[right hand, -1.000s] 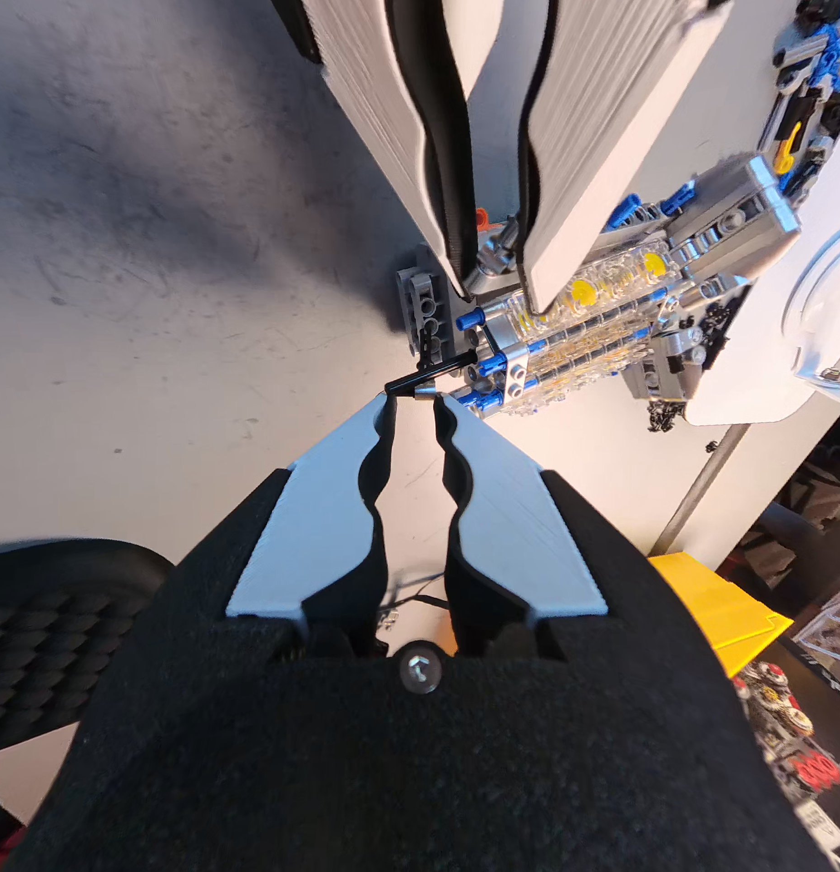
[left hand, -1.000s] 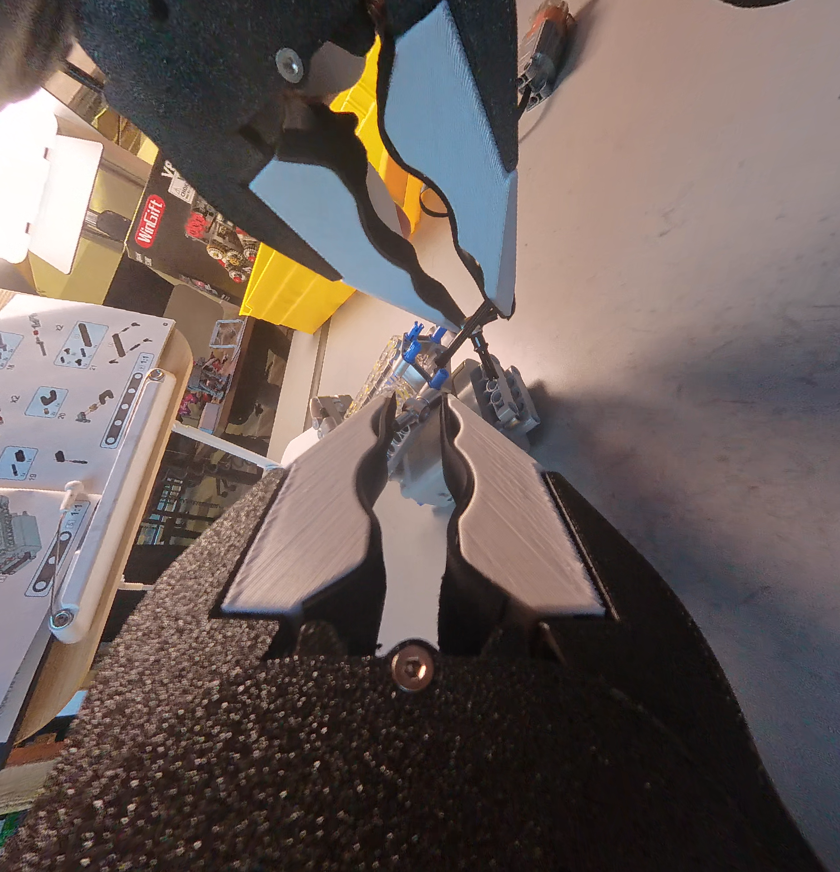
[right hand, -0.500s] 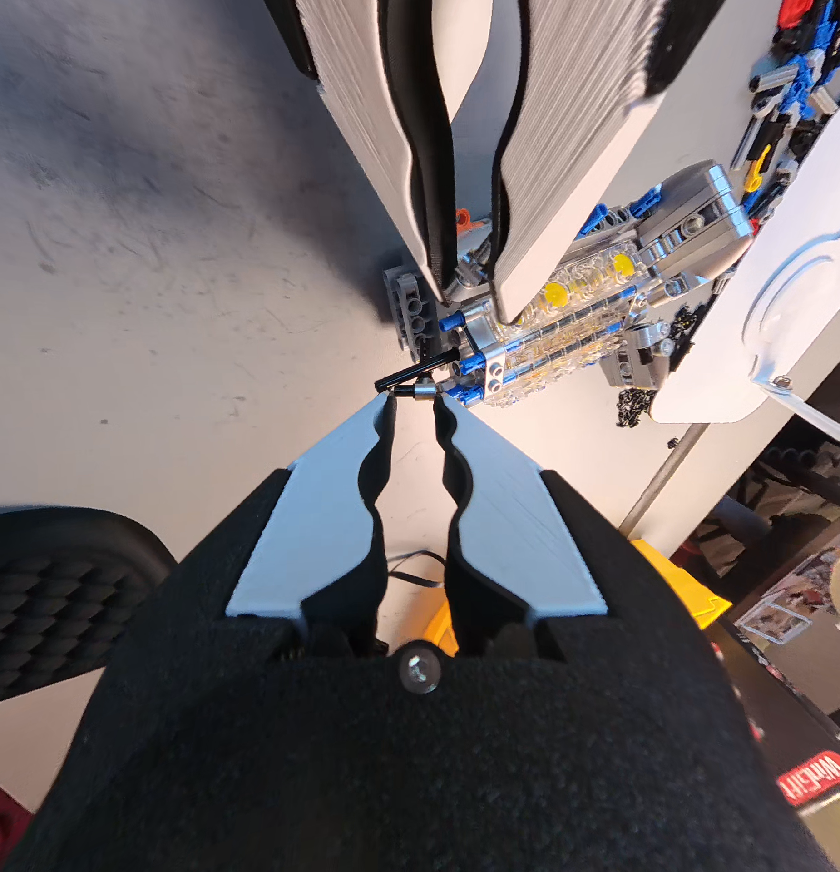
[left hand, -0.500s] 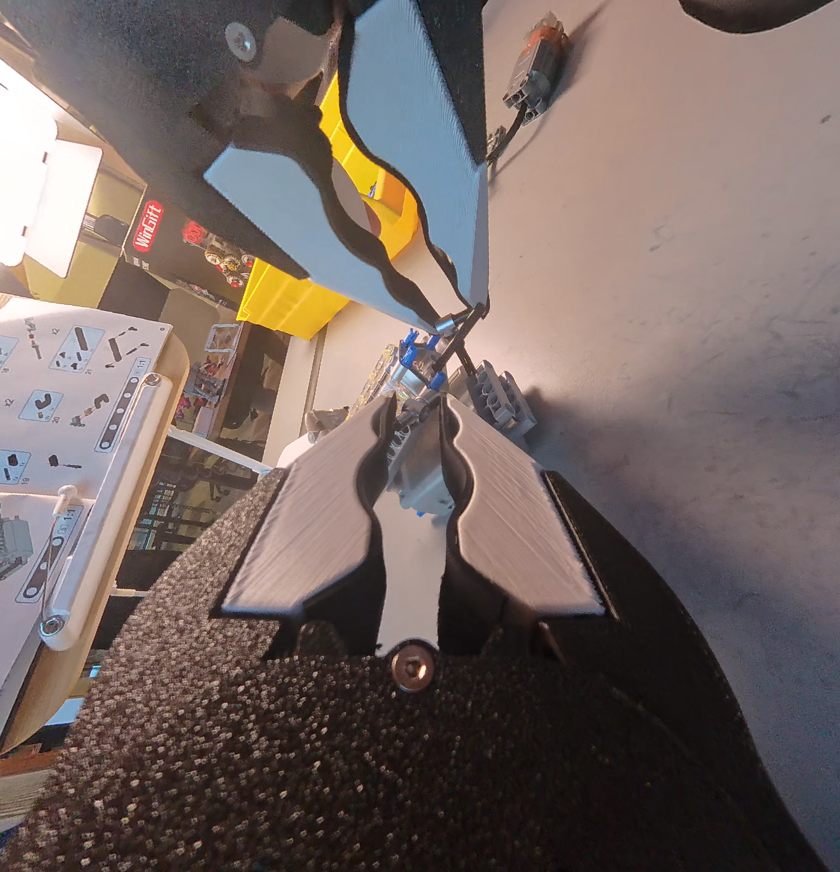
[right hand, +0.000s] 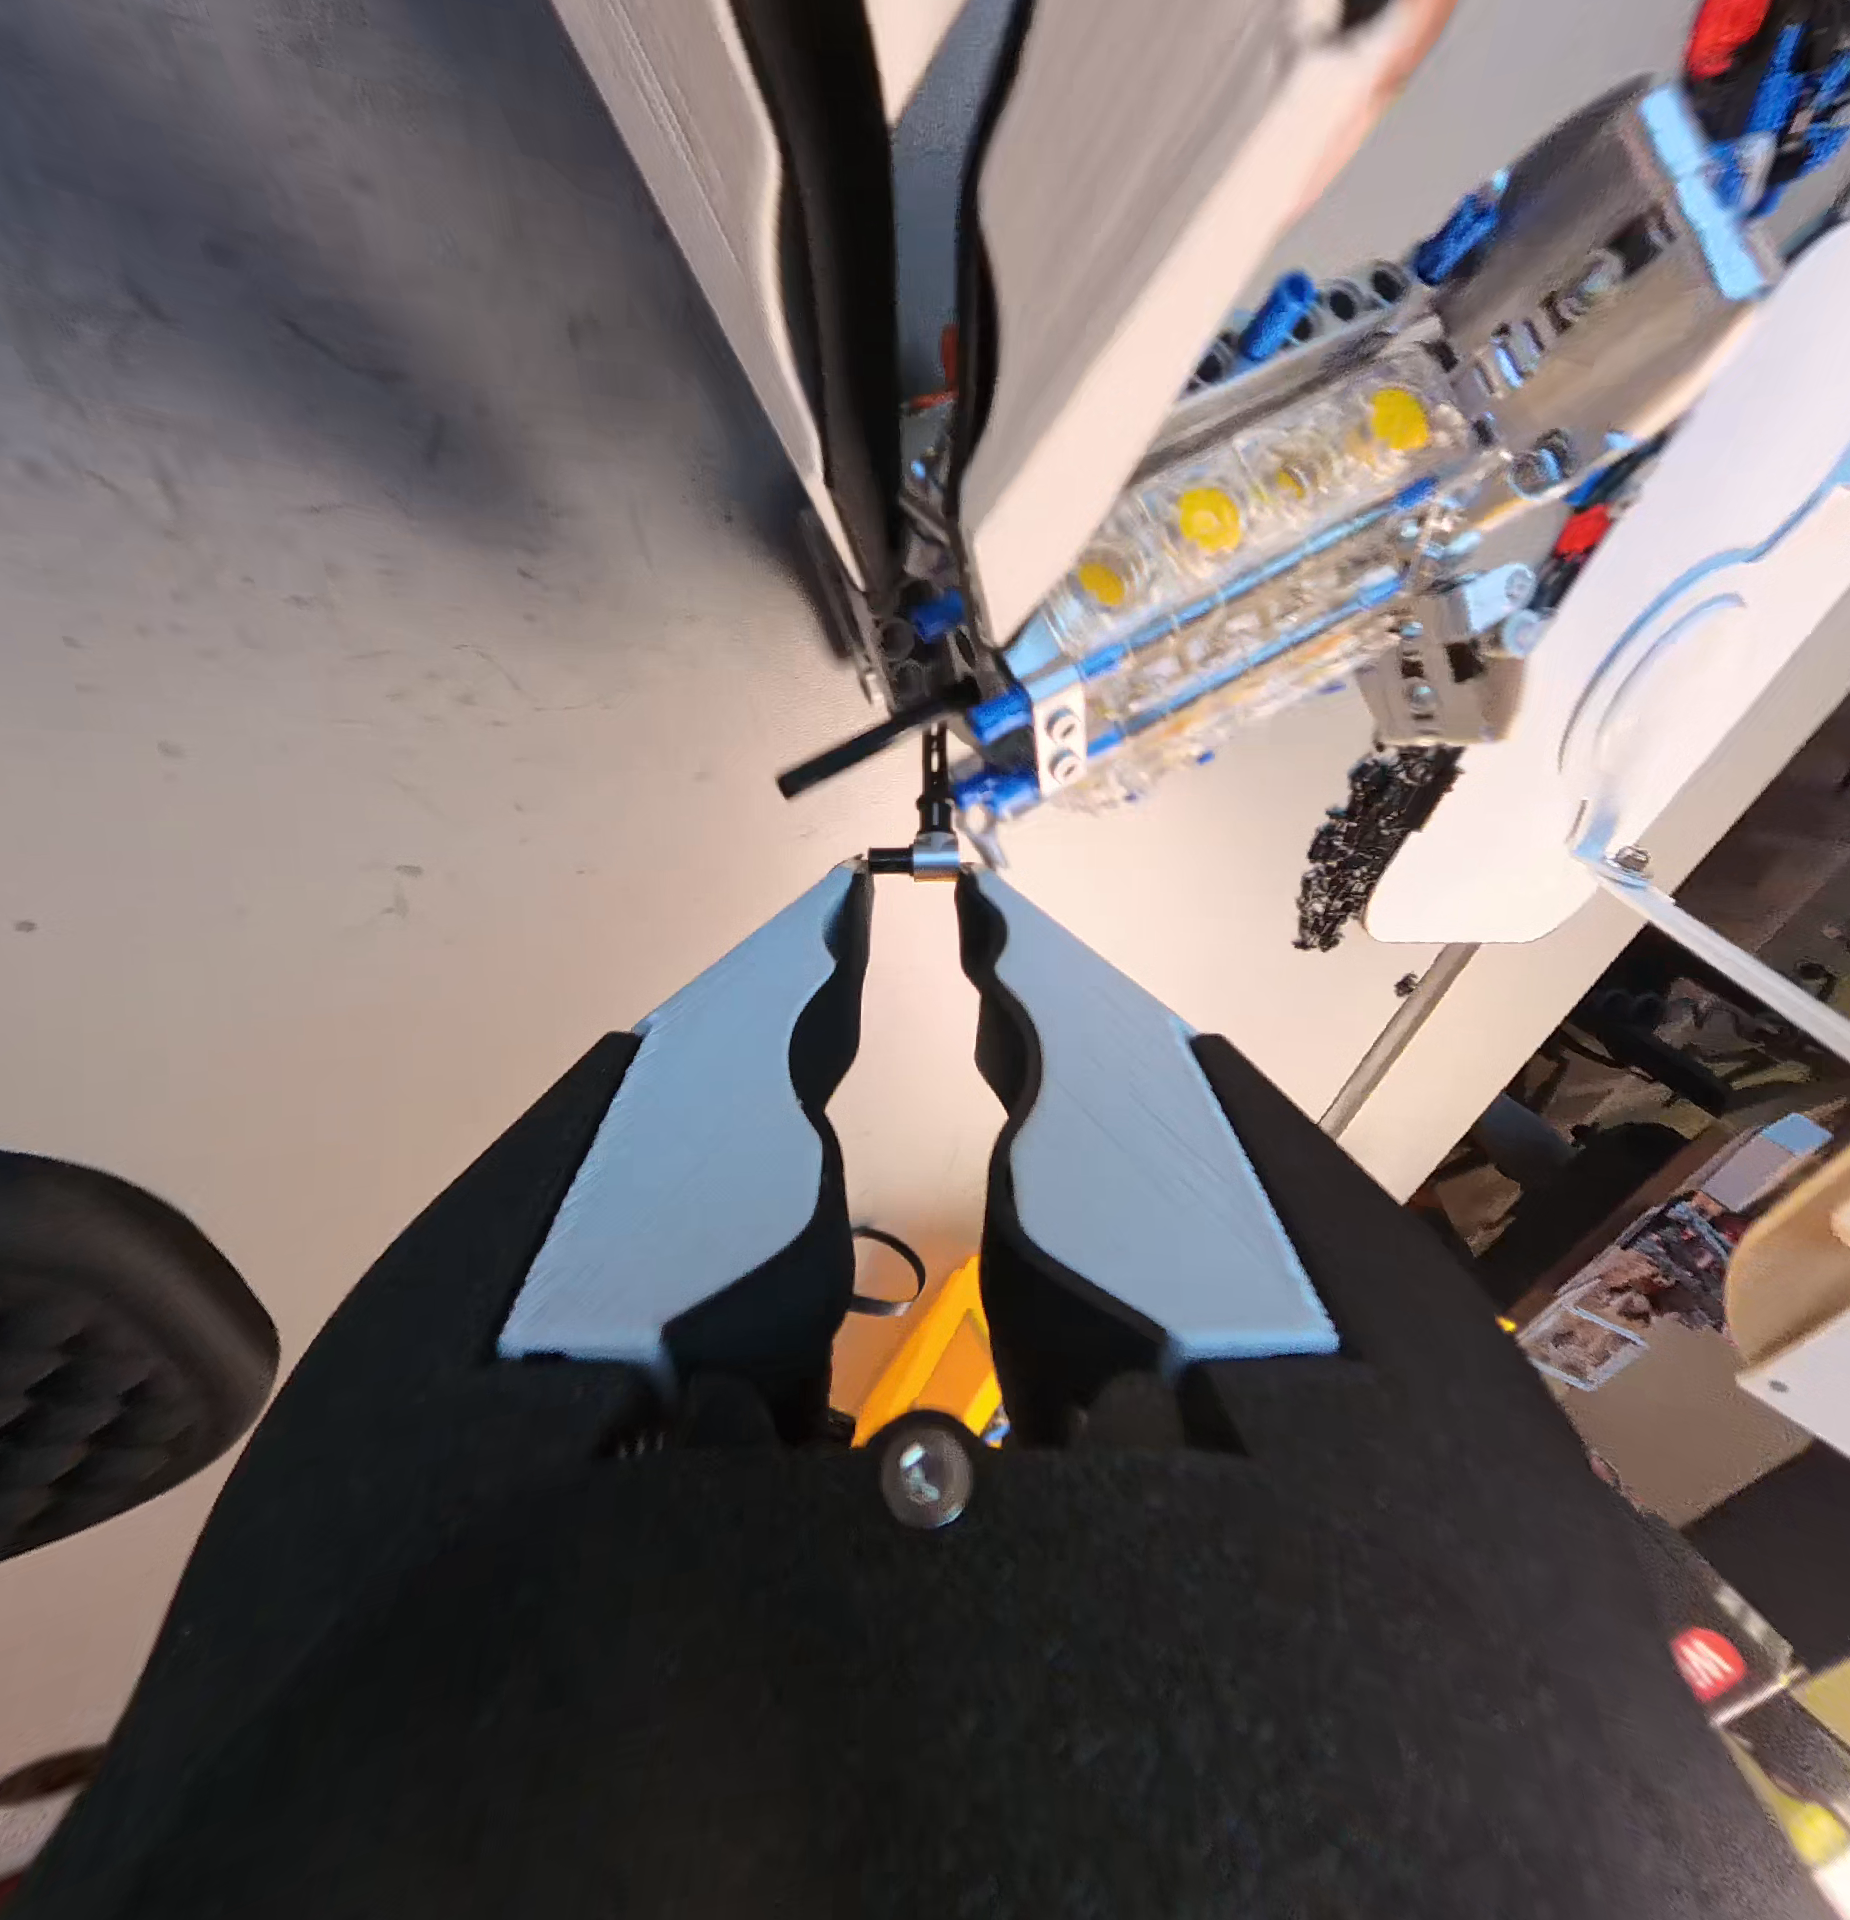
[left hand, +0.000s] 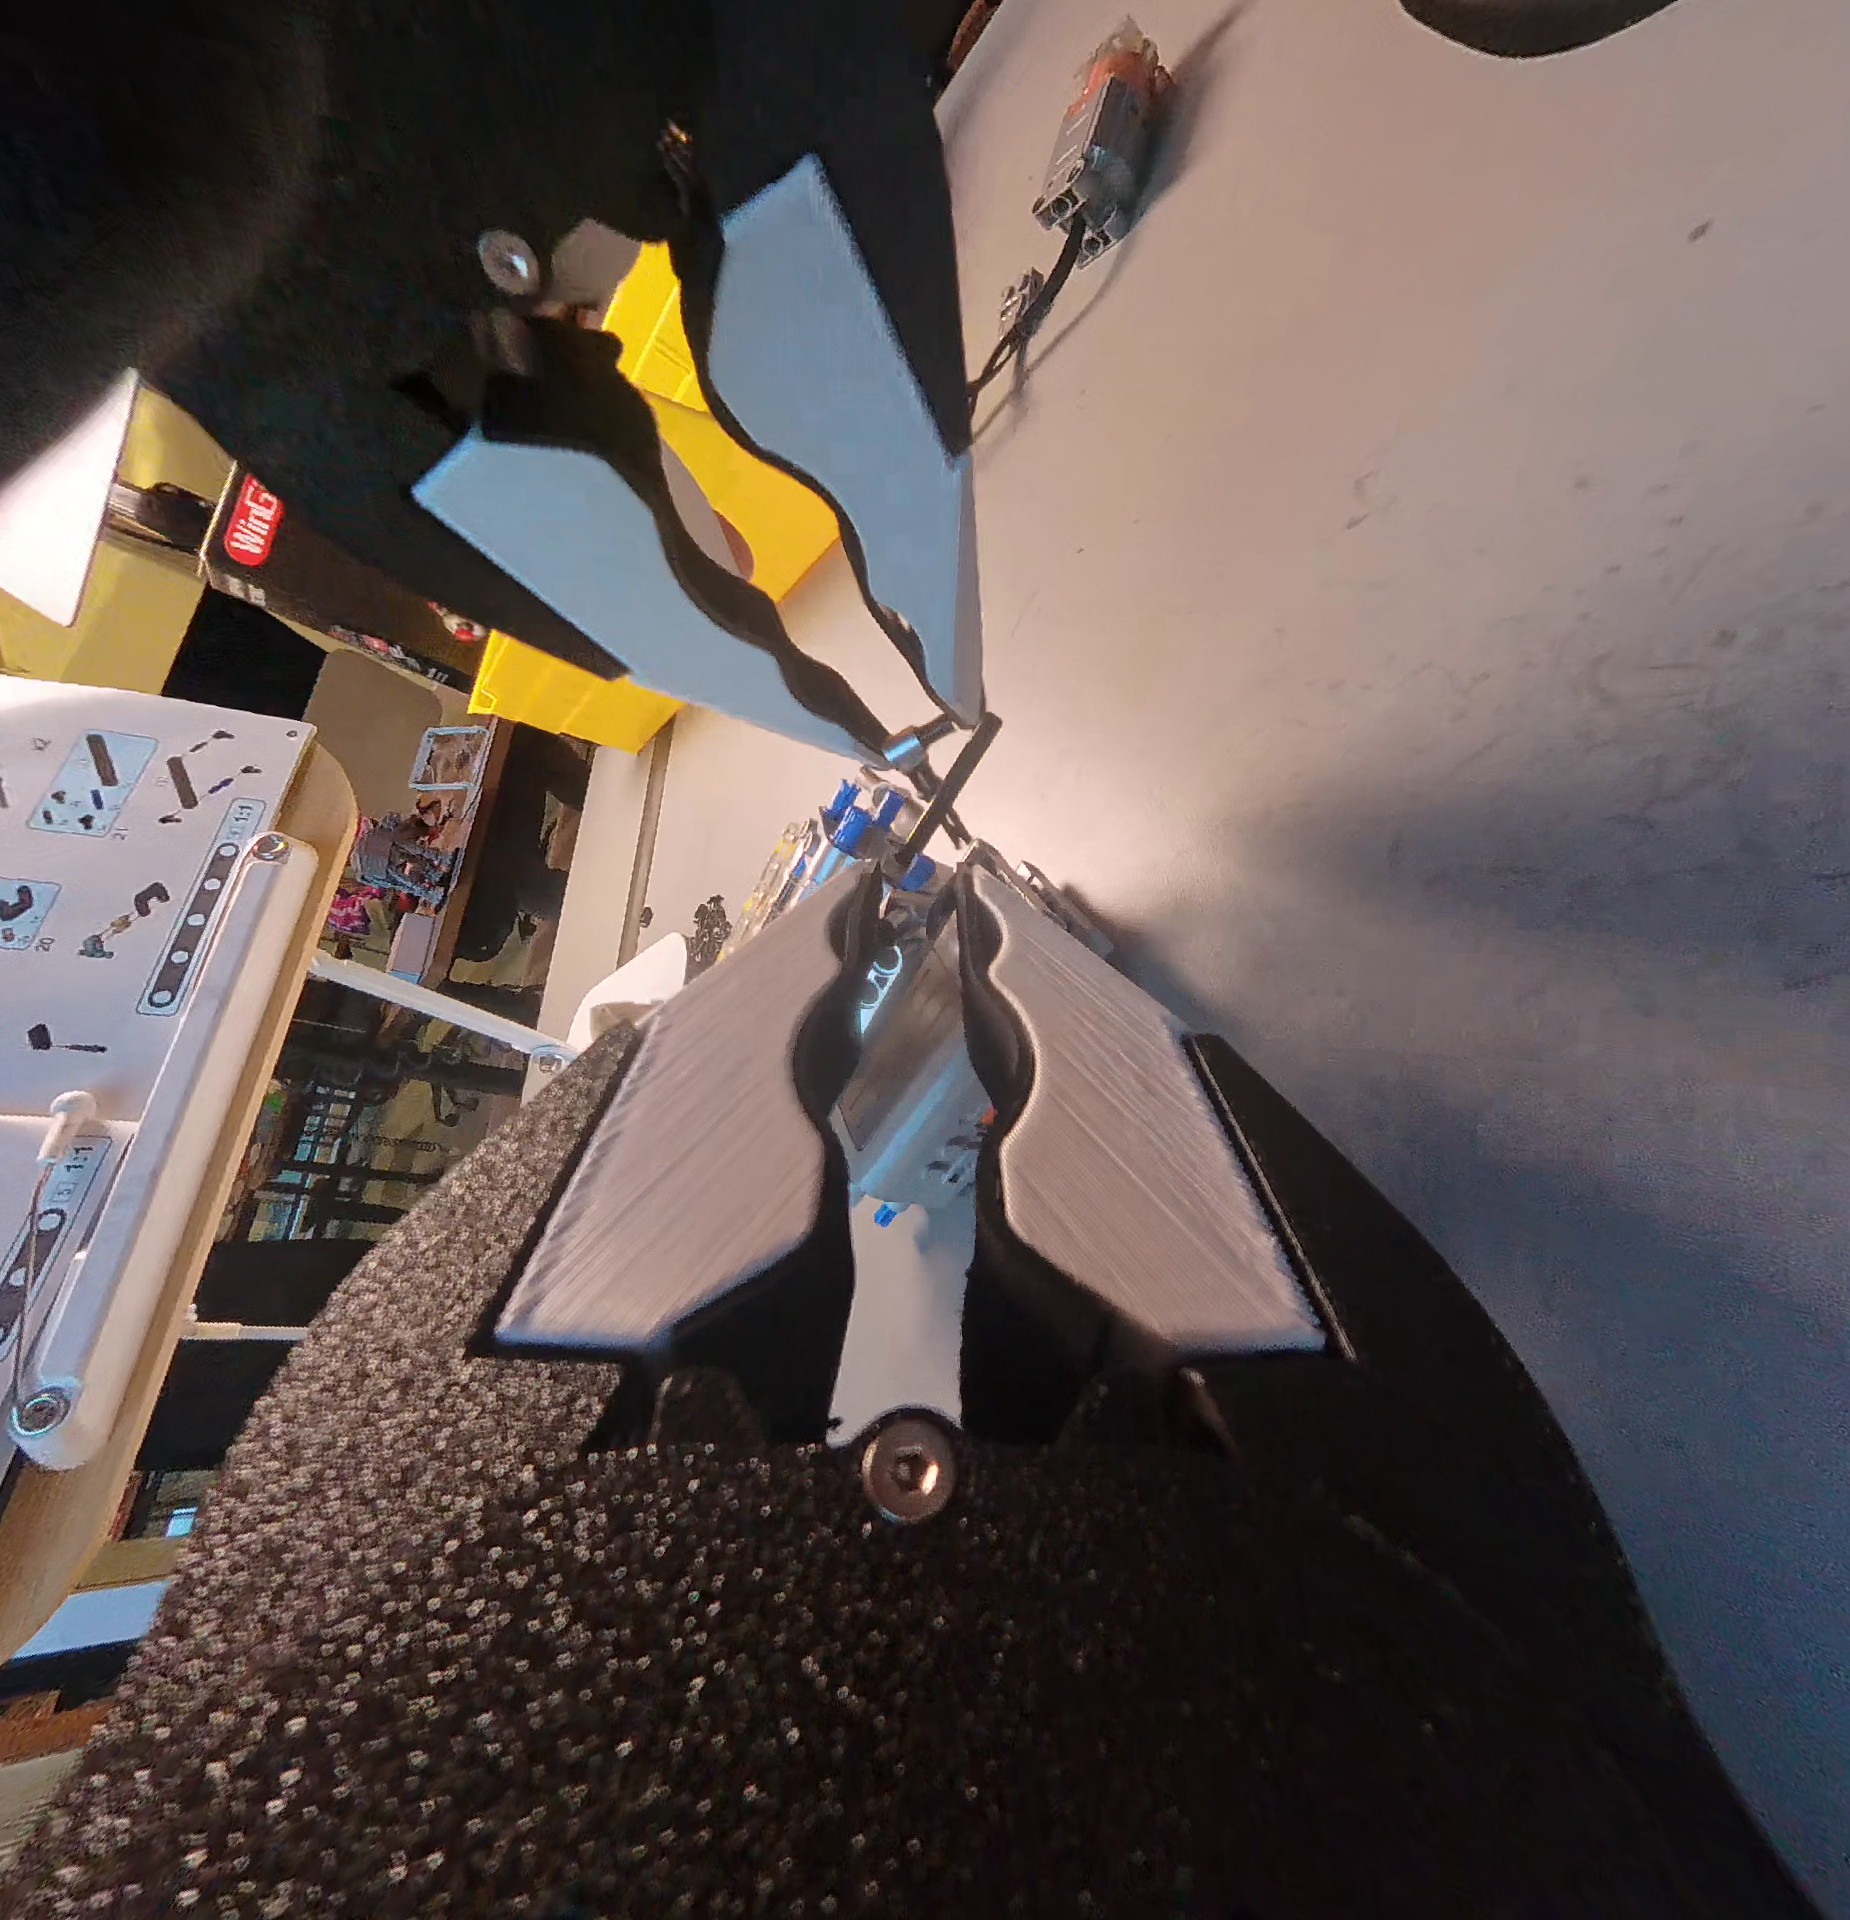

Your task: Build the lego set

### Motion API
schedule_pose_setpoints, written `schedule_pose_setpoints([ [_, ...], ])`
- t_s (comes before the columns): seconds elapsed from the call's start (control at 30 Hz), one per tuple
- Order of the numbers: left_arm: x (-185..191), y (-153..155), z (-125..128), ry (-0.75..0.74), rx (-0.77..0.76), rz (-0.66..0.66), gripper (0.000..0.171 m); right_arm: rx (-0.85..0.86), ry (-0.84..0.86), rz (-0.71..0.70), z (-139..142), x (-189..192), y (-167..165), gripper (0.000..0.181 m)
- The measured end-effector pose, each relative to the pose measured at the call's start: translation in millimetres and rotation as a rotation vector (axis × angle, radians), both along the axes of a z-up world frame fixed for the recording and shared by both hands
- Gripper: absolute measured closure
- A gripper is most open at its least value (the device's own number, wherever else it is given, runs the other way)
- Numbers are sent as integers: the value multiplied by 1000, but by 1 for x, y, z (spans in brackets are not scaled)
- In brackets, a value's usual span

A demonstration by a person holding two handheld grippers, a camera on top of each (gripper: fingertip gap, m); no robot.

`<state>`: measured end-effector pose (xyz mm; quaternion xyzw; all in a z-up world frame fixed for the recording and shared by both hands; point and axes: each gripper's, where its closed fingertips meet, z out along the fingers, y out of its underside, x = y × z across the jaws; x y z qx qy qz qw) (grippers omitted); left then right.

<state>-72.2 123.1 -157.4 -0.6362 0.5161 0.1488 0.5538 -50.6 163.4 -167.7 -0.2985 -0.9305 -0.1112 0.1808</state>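
My left gripper (left hand: 910,883) is shut on a toy-brick engine model (right hand: 1212,582) made of grey beams, blue pins and clear cylinders with yellow pistons. It holds the model above the grey table (left hand: 1420,623). A black axle (right hand: 859,753) sticks out of the model's near end. My right gripper (right hand: 910,868) is shut on a small grey connector with a black pin (right hand: 926,862), just in front of that end of the model. A thin black link runs from the connector up to the model. In the left wrist view the right gripper (left hand: 916,732) comes in from above.
A small motor with a wire (left hand: 1097,156) lies on the table farther off. A yellow bin (left hand: 734,499) and an instruction sheet on a board (left hand: 121,935) are to the left. A white tray (right hand: 1679,623) and a black chain pile (right hand: 1368,842) lie beside the model. Tip to tip, the grippers are about 5 cm apart.
The model and the left gripper now look larger and closer in the right wrist view. The grey connector has shifted from beside the axle's tip to just below it.
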Motion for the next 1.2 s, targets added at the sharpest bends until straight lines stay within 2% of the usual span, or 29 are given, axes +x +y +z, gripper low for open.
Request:
schedule_pose_setpoints([
  [0.03, -1, -1, -1, 0, -1, -2, 159, -22, 23, -3, 2, 1, 0, 166],
  [0.3, -2, -15, 10, -45, -8, -30, 156, -175, 148, -17, 9, 10, -15, 166],
  [0.37, -1, -19, 17, -108, -30, -20, 156, -266, 211, -29, 11, 11, -23, 166],
  [0.5, 20, -34, 22, -298, -170, -35, 152, -544, 350, 11, 25, 14, -59, 167],
  [0.57, 28, -38, 21, -337, -199, -32, 152, -628, 391, 34, 30, 16, -73, 167],
  [0.63, 34, -39, 21, -335, -200, -24, 156, -672, 401, 48, 29, 18, -81, 166],
  [0.7, 38, -38, 20, -321, -201, -11, 167, -705, 420, 51, 29, 17, -83, 166],
  [0.8, 39, -36, 18, -317, -204, 16, 170, -769, 455, 31, 31, 17, -83, 166],
  [0.97, 34, -30, 28, -406, -150, 64, 170, -943, 667, -79, 51, 10, -80, 165],
  [1.1, 26, -24, 41, -411, -38, 124, 171, -1156, 827, -306, 64, 5, -79, 165],
  [1.2, 25, -22, 47, -387, 24, 157, 171, -1215, 918, -420, 69, 4, -79, 167],
])
